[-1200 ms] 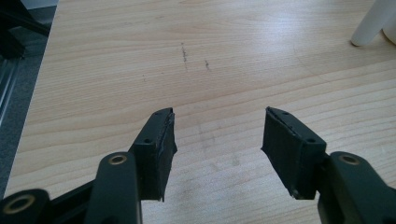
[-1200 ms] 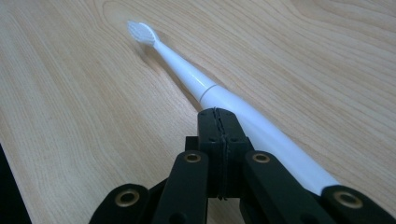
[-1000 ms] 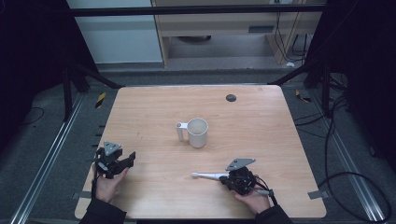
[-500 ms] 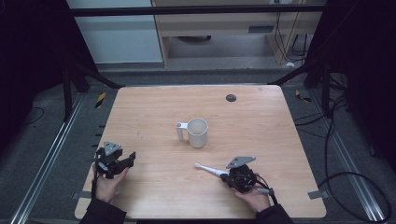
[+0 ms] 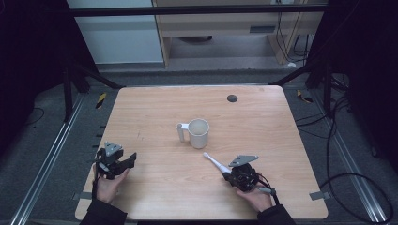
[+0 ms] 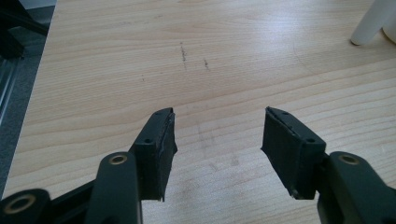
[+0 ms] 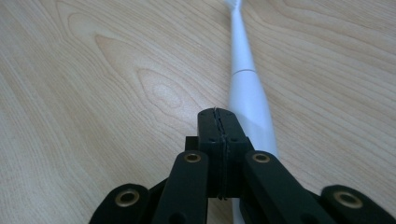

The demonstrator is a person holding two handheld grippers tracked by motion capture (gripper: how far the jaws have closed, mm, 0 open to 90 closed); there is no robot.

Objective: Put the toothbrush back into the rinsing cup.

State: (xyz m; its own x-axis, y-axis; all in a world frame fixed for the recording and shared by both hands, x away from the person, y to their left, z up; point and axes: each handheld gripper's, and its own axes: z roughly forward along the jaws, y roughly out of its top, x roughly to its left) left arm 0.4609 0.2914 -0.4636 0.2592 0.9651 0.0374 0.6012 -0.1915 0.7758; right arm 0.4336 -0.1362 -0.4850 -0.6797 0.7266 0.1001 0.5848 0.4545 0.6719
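Closed jaws of the right gripper [image 5: 225, 172] have swung the white electric toothbrush [image 5: 215, 162] toward the mug [image 5: 198, 132]; the left gripper [image 5: 127, 161] hangs open.

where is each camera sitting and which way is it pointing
High view: above the person's side, looking forward and down at the table, both hands, the mug and toothbrush.
Left gripper view: on the left gripper, along its open jaws.
Right gripper view: on the right gripper, along shut jaws, toothbrush beside them.
Shared: high and right gripper views show the toothbrush.
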